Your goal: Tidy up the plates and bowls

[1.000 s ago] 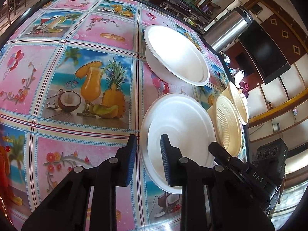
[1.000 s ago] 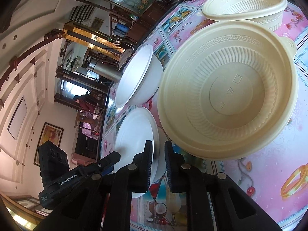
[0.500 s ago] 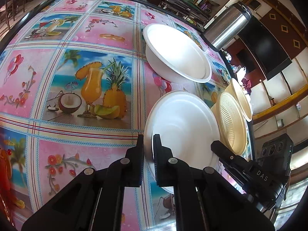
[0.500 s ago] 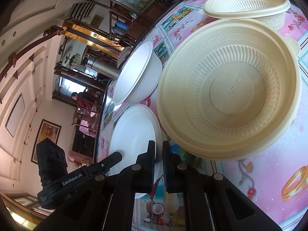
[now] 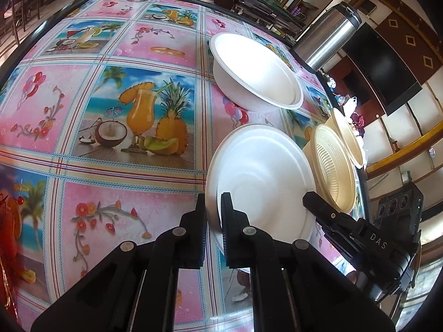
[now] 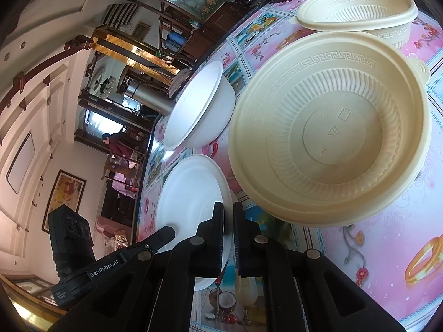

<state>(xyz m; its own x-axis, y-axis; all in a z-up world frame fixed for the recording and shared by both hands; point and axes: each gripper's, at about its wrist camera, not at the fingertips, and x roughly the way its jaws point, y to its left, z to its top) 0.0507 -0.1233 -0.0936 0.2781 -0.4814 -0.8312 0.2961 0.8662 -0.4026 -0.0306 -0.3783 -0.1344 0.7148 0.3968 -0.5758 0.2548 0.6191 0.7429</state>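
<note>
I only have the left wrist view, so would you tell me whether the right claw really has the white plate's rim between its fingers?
Observer: Yes. From the right wrist view, the right claw is shut on the rim of the white plate.
Operator: Thank you. Is anything inside the cream bowls?
Observer: The near cream bowl is empty, with only moulded marks on its floor.
Operator: And the other one?
Observer: The far cream bowl shows bare ribbed walls. Its floor is hidden behind its own rim.
</note>
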